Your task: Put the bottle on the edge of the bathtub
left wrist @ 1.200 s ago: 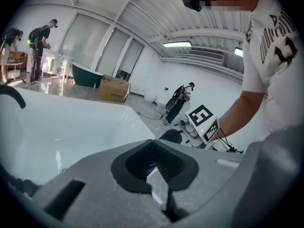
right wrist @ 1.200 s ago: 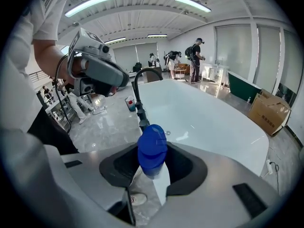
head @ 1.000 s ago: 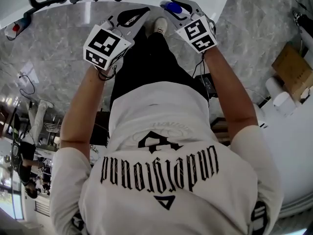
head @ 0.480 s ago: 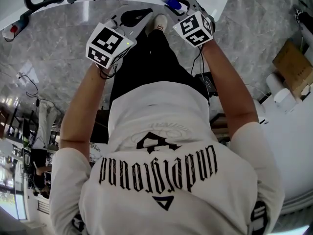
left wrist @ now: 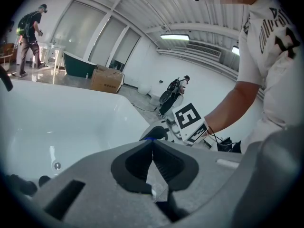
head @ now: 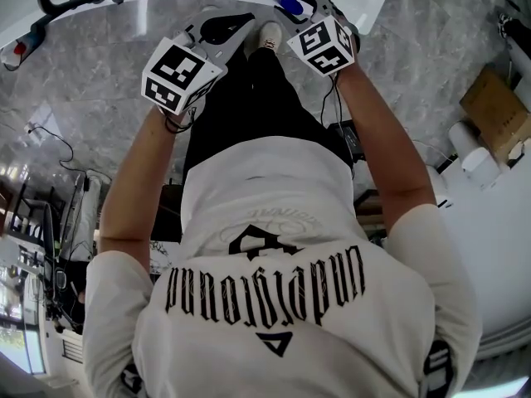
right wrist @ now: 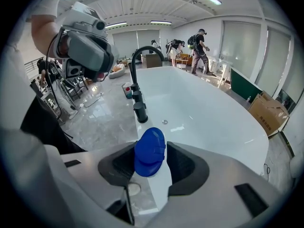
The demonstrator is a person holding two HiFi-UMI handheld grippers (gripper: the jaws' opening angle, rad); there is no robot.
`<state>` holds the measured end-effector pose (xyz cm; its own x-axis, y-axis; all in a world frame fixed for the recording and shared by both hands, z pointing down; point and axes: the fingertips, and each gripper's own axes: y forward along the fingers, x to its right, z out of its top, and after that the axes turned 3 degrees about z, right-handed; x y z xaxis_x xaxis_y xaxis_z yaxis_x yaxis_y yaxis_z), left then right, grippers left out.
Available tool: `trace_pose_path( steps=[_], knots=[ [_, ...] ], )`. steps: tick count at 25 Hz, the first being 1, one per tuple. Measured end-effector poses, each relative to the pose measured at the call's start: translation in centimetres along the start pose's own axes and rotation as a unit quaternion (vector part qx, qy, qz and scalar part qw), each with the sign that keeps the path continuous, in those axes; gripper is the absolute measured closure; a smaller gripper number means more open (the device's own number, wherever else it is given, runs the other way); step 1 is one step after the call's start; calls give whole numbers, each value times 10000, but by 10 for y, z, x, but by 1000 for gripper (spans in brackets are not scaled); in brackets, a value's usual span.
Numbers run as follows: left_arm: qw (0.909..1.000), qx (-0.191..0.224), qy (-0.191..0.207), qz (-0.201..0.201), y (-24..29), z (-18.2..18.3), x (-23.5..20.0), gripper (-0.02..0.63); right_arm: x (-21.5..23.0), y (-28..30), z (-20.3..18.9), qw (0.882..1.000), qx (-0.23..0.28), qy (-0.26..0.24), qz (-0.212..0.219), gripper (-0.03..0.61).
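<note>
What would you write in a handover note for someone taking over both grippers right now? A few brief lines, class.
Left gripper: jaws together, empty.
Right gripper: shut on the blue-capped bottle, held close to the white bathtub, near the black faucet.
Done: bottle is in the grip.
Left: set it on the tub's edge, then open the jaws.

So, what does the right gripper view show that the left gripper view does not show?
Only the right gripper view: the right gripper clamped on the bottle, its blue cap in full, and the whole black faucet on the tub edge. Only the left gripper view: the left gripper shut on nothing, and the right gripper's marker cube. Both: the white bathtub, a cardboard box and people in the background. The left gripper view catches only a sliver of the blue cap.
</note>
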<state>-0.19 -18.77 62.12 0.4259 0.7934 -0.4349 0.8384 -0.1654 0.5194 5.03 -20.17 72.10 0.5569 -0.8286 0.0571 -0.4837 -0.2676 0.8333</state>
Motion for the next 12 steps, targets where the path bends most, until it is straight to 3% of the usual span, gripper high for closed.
trace_pose_path(
  steps=[12],
  knots=[
    [10000,77,19,-7,4,0,8,598,-3,-3,-4,9999,57,77,-39,408]
  ],
)
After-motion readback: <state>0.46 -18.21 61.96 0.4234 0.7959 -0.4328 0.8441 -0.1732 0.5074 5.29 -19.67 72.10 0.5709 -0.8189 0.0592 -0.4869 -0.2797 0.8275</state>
